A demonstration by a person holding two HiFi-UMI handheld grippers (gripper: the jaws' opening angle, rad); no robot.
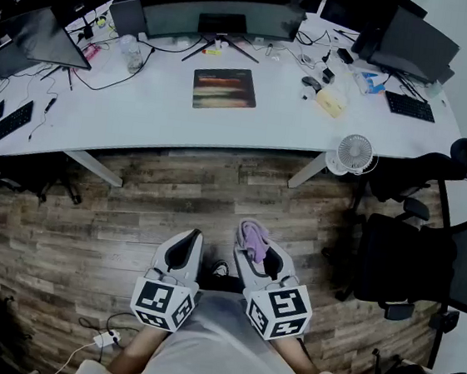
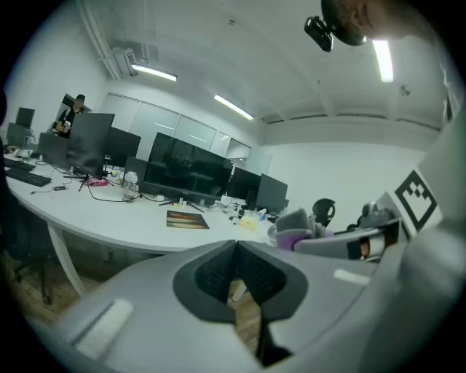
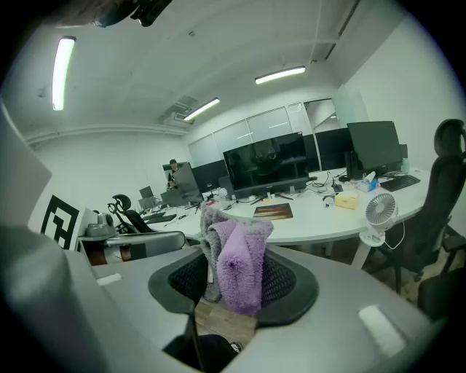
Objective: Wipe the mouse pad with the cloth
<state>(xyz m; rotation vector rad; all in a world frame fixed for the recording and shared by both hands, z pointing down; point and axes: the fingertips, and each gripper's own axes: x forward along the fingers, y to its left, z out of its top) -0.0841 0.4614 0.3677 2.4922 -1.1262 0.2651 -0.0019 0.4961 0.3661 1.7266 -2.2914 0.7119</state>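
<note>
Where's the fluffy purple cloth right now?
In the head view, the purple cloth is pinched in the right gripper, low over the wood floor, away from the mouse pad on the white desk.

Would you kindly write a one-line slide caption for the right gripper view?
Right gripper shut on a purple cloth, with the mouse pad lying ahead on the white desk.

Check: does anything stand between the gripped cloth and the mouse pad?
Nothing visible does. Only floor and bare desk lie between the cloth and the mouse pad; the fan stands off right.
</note>
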